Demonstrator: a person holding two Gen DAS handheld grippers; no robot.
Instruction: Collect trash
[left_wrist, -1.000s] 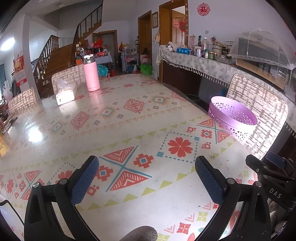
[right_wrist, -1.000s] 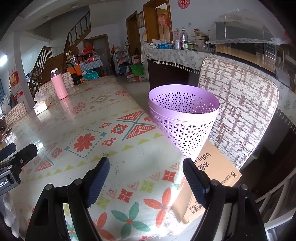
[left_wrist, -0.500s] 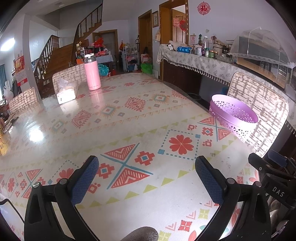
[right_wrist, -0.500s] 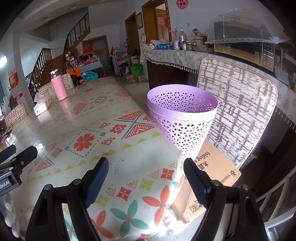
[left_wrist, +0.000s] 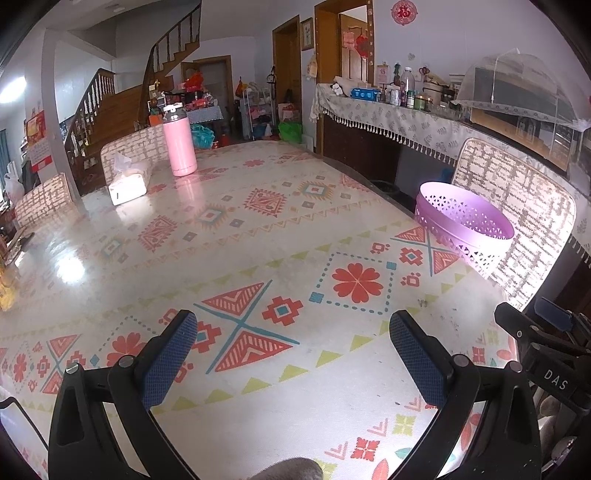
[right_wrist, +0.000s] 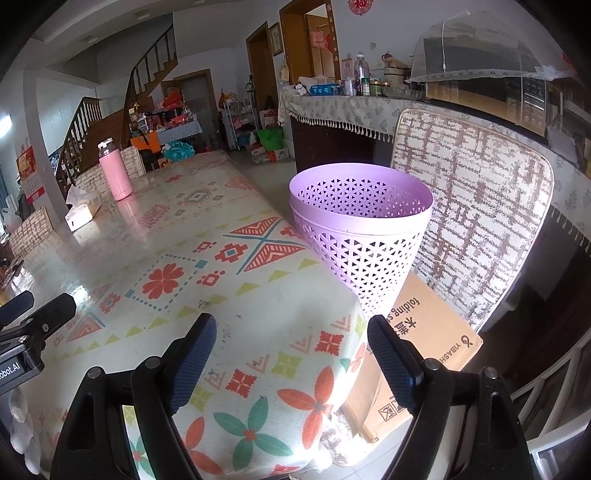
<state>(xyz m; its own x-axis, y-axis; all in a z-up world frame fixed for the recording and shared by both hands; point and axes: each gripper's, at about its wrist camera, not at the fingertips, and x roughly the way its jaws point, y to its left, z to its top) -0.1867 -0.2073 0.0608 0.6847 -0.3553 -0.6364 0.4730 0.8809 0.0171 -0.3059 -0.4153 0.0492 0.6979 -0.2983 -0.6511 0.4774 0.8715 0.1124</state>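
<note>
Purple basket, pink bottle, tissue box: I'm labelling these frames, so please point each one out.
Purple basket (right_wrist: 369, 254): right wrist view, on its perforated side wall.
Pink bottle (left_wrist: 180, 147): left wrist view, middle of its body.
Tissue box (left_wrist: 129, 186): left wrist view, on its white side.

The lilac basket's (right_wrist: 360, 236) foot was hidden behind the bench (right_wrist: 258, 295) corner, so what it stood on could not be told. The cardboard box (right_wrist: 424, 343) under it was partly covered by the right tongs (right_wrist: 291, 360), its print cut short. Jars on the sideboard (left_wrist: 406, 110) were too small to name. The left tongs' (left_wrist: 293, 360) handles ran off the lower edge.
</note>
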